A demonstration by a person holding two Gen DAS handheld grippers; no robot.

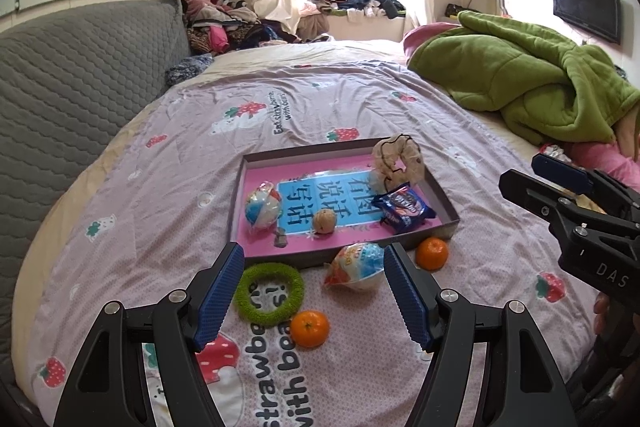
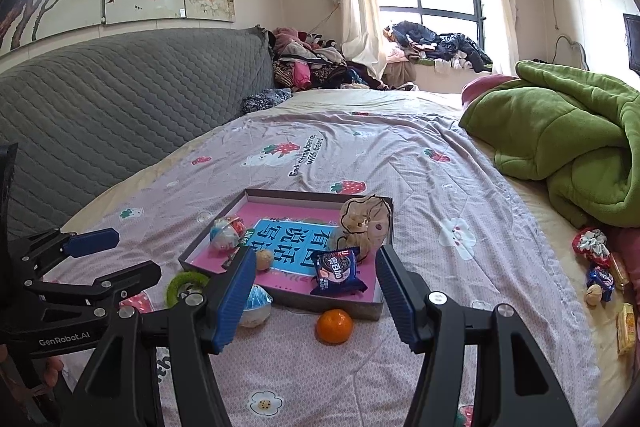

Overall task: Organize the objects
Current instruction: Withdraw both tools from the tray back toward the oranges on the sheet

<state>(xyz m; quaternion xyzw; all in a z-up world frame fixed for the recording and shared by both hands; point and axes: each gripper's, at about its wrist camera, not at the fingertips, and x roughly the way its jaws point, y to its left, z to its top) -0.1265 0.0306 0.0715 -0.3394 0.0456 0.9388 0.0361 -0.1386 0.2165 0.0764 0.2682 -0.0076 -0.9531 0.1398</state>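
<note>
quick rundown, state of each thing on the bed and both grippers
left gripper: open, empty
right gripper: open, empty
box tray: on bed, partly filled
cookie packet: in tray
scrunchie: in tray, at far corner
green ring: on bed, outside tray
near tangerine: outside tray
far tangerine: outside, by tray wall
wrapped ball: outside tray

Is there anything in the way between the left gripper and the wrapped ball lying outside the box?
Nothing visible. The left gripper is open, and the wrapped ball lies on bare bedspread just ahead of it. The green ring and an orange sit off to the side, not between them.
</note>
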